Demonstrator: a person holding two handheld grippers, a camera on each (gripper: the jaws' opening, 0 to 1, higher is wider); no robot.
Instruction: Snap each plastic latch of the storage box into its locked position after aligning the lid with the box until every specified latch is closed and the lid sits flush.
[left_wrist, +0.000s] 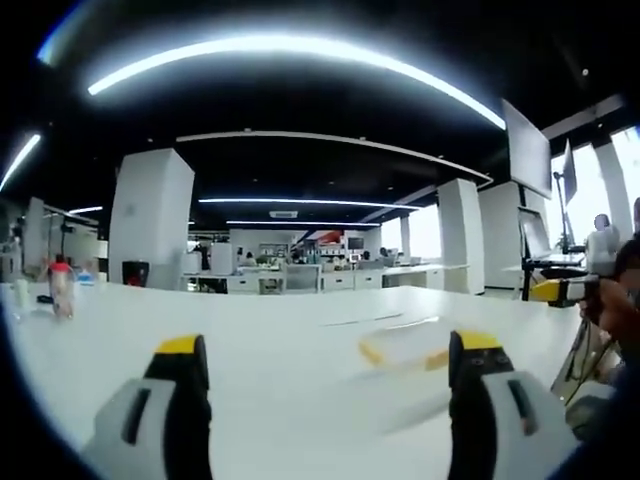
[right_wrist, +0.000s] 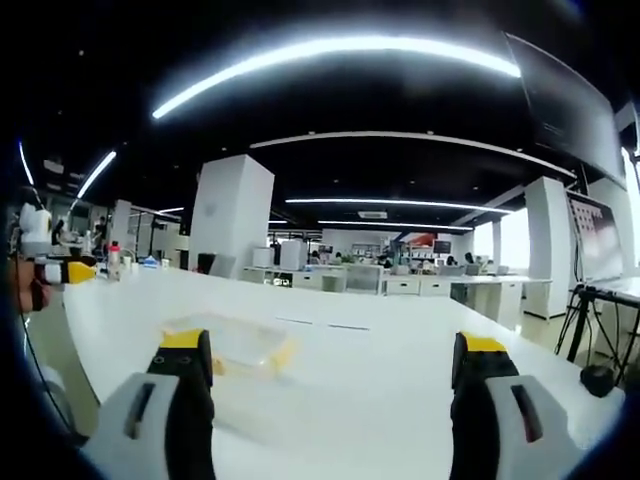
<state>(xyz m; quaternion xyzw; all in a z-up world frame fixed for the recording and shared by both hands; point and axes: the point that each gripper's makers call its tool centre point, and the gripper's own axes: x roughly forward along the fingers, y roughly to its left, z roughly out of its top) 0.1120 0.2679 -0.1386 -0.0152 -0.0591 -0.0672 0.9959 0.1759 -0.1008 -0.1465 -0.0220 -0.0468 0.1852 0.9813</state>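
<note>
The clear plastic storage box with yellow latches (left_wrist: 405, 348) lies flat on the white table (left_wrist: 300, 330) — ahead of the left gripper (left_wrist: 330, 362), near its right jaw. It sits beyond the right gripper (right_wrist: 330, 362), by its left jaw. Both grippers are spread wide, holding nothing.

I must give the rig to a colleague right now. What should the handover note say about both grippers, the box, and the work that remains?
Left gripper: open, holding nothing, above the white table.
Right gripper: open, holding nothing, above the same table.
Storage box: clear, with yellow latches, lying on the table ahead of both grippers. Neither gripper touches it. It looks blurred, so lid alignment and latch positions cannot be judged.
Done: nothing confirmed.
Left: check that the lid sits flush, then snap every latch closed.
A bottle stands at the far table edge, away from the box.
</note>
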